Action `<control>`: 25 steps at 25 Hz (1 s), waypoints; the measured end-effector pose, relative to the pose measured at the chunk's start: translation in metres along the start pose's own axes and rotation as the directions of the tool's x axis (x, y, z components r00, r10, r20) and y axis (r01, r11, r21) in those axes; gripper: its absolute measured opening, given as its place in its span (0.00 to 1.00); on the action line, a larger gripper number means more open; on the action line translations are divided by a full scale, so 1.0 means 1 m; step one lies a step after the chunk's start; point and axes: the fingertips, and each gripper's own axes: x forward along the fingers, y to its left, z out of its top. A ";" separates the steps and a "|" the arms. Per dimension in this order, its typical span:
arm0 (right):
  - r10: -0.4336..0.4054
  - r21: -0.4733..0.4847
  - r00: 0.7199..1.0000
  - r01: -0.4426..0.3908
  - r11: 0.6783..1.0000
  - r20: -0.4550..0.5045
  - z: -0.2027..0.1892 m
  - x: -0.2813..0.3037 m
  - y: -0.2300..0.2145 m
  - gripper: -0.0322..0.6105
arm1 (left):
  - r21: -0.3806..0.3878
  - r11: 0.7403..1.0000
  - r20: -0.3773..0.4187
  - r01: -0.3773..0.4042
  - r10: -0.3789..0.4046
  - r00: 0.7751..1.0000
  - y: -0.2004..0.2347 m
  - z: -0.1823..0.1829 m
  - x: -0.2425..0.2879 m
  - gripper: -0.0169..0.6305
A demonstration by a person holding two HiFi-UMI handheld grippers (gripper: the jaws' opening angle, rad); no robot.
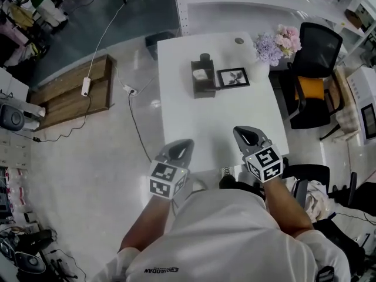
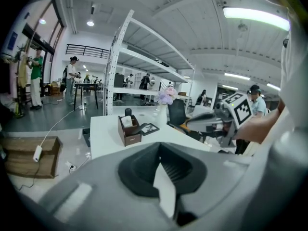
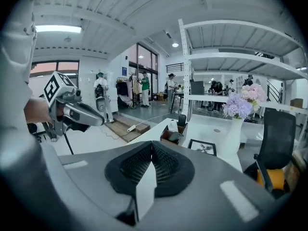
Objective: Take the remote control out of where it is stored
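Both the left gripper (image 1: 181, 147) and the right gripper (image 1: 249, 135) are held shut and empty over the near edge of the tabletop (image 1: 176, 122). The remote control (image 1: 204, 58), taken to be the dark upright piece, is still stored at the far end of the brown box (image 1: 203, 93), toward the tabletop's far edge. If the remote were pulled at a slant with the box not steadied, the box could be dragged or tipped. The picture frame (image 1: 232, 77) just beside the box could be knocked over by a careless reach.
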 end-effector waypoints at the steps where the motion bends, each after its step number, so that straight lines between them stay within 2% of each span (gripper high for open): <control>1: 0.004 -0.006 1.000 -0.005 1.000 -0.005 -0.001 0.005 -0.005 0.06 | -0.003 1.000 -0.006 -0.010 0.010 1.000 0.002 0.000 0.004 0.03; 9: 0.057 -0.054 0.998 -0.059 0.997 -0.038 -0.001 0.047 -0.036 0.06 | -0.028 0.998 -0.028 -0.063 0.062 0.998 0.016 0.011 0.032 0.03; 18: 0.044 -0.206 0.994 -0.065 0.976 -0.104 0.000 0.104 -0.071 0.10 | -0.045 0.994 -0.065 -0.104 0.101 0.993 0.034 0.013 0.055 0.03; 21: 0.013 -0.281 0.991 -0.049 0.959 -0.132 0.000 0.126 -0.086 0.13 | -0.053 0.993 -0.074 -0.109 0.105 0.992 0.037 0.013 0.061 0.03; 25: -0.011 -0.392 0.984 -0.062 0.918 -0.180 -0.003 0.154 -0.099 0.17 | -0.081 0.991 -0.078 -0.107 0.101 0.992 0.039 0.013 0.068 0.03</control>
